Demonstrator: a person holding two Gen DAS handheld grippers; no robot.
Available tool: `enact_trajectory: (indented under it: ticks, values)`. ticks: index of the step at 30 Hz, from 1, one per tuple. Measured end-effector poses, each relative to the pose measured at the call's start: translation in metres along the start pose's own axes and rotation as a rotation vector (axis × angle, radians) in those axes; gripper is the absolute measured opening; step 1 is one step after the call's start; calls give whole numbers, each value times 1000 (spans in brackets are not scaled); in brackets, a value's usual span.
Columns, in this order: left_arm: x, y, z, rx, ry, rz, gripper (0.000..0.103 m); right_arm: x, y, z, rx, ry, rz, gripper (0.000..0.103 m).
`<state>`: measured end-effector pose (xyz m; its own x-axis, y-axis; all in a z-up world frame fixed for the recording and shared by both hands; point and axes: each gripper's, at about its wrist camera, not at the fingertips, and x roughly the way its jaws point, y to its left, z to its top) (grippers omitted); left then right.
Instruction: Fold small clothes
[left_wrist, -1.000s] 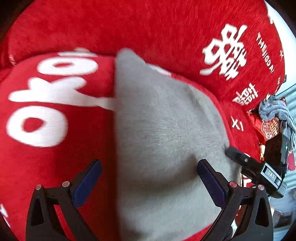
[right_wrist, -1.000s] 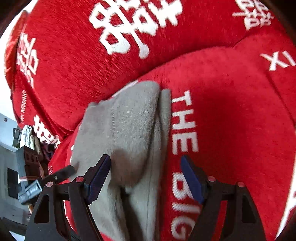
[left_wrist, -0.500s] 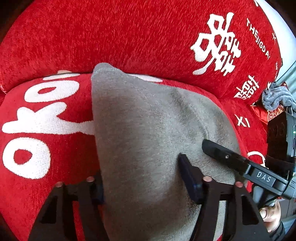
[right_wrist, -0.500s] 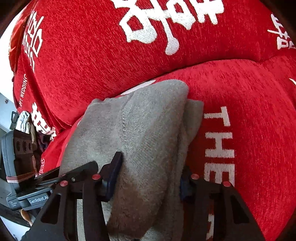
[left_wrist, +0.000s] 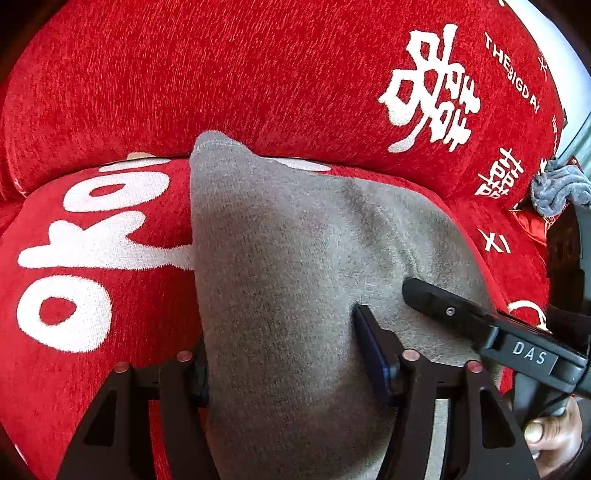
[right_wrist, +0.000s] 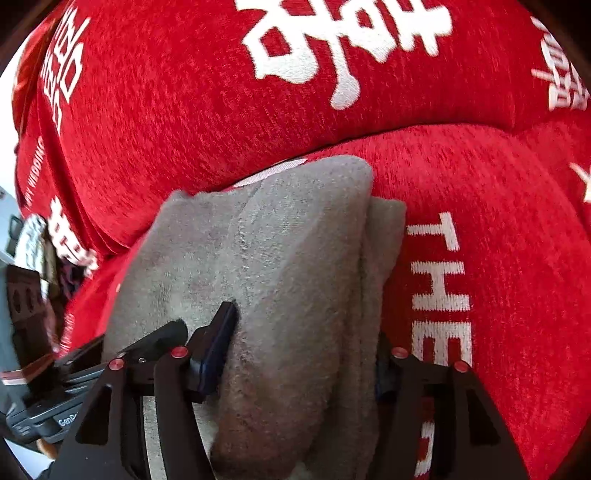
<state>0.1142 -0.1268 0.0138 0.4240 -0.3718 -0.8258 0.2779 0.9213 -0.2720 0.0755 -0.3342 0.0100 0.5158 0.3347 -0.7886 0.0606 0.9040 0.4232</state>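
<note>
A folded grey fleece garment (left_wrist: 295, 258) lies on the red sofa seat, and it also shows in the right wrist view (right_wrist: 288, 258). My left gripper (left_wrist: 284, 354) is shut on its left near edge, with the cloth bulging between the blue pads. My right gripper (right_wrist: 303, 354) is shut on the right near edge; its right pad is hidden by the cloth. The right gripper's finger (left_wrist: 461, 314) shows in the left wrist view, pressed against the garment. The left gripper's finger (right_wrist: 159, 339) shows in the right wrist view.
The red sofa seat (left_wrist: 92, 295) and backrest (left_wrist: 258, 74) carry white lettering. A grey cloth (left_wrist: 557, 188) and red packets lie at the far right end of the sofa. The seat to the right of the garment (right_wrist: 517, 258) is bare.
Both grippers went from wide open astride the garment to shut on its near edges. They also moved forward and closer to each other, bunching the cloth.
</note>
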Motion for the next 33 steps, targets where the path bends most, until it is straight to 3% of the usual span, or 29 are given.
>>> enact_trajectory:
  ticks: [2,5,15,33]
  values:
    - [-6,-5,-1,30,-9,10,53,-5,7,1,-8,3,-11,49]
    - [-13,-7,-1,45,3,21,48,-11,13,2,-8,-1,-18,46]
    - [-28,-2,-12,29,52,25,47,-24,28,-7,-32,45,-36,45]
    - [-67,6,-63,29,39,42,47,-48,48,-55,-71,34,-18,44]
